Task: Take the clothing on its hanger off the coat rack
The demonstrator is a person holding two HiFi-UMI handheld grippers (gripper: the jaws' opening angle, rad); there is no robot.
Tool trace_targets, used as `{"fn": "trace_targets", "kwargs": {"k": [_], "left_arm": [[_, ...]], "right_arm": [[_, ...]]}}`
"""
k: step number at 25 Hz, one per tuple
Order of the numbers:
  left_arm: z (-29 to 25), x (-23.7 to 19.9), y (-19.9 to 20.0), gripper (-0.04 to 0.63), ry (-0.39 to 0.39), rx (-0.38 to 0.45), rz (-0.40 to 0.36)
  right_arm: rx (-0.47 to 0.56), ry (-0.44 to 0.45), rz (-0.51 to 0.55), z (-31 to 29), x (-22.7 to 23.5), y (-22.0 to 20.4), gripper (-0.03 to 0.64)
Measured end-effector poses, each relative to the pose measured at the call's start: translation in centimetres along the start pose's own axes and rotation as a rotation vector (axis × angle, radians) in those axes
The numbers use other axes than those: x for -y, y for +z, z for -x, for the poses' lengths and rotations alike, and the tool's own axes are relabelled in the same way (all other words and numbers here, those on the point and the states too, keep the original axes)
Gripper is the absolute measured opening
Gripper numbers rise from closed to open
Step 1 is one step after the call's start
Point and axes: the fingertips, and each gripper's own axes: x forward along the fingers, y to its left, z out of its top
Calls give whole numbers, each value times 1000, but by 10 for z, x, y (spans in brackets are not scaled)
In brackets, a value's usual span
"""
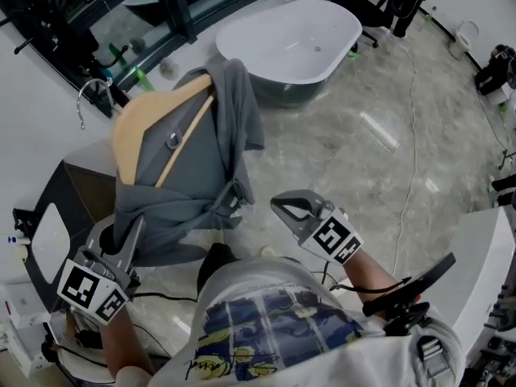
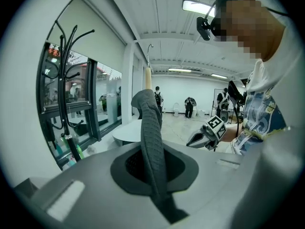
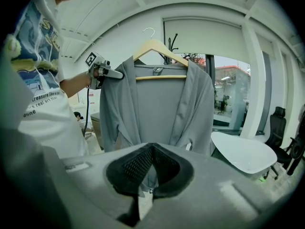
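The clothing (image 1: 216,127), a grey garment, hung on its wooden hanger (image 1: 139,126) in the air in front of the person, clear of the coat rack (image 2: 65,82). The rack was a black stand with curved hooks that stood by the window, well apart from the hanger. The hanger's metal hook (image 1: 84,101) caught on nothing. The left tongs (image 1: 129,244) were clamped on the clothing at one shoulder, with a fold of grey cloth running up from between the closed jaws. From the right gripper view, those tongs gripped the garment's edge just beside the end of the hanger, and the garment hung straight down with its front open. The right tongs (image 1: 278,206) were held free beside the clothing, touching nothing, with the jaws together and nothing between them. A white oval table (image 1: 242,35) stood beyond the clothing on the marbled floor (image 1: 355,160). An office chair (image 3: 276,128) stood off to the side, past the table.
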Motion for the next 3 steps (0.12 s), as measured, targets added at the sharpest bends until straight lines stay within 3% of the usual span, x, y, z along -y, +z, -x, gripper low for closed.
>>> {"fn": "trace_targets", "kwargs": {"k": [3], "left_arm": [[-8, -1, -5, 5, -66, -1, 47]], "right_arm": [[-43, -33, -14, 16, -6, -11, 2]]}}
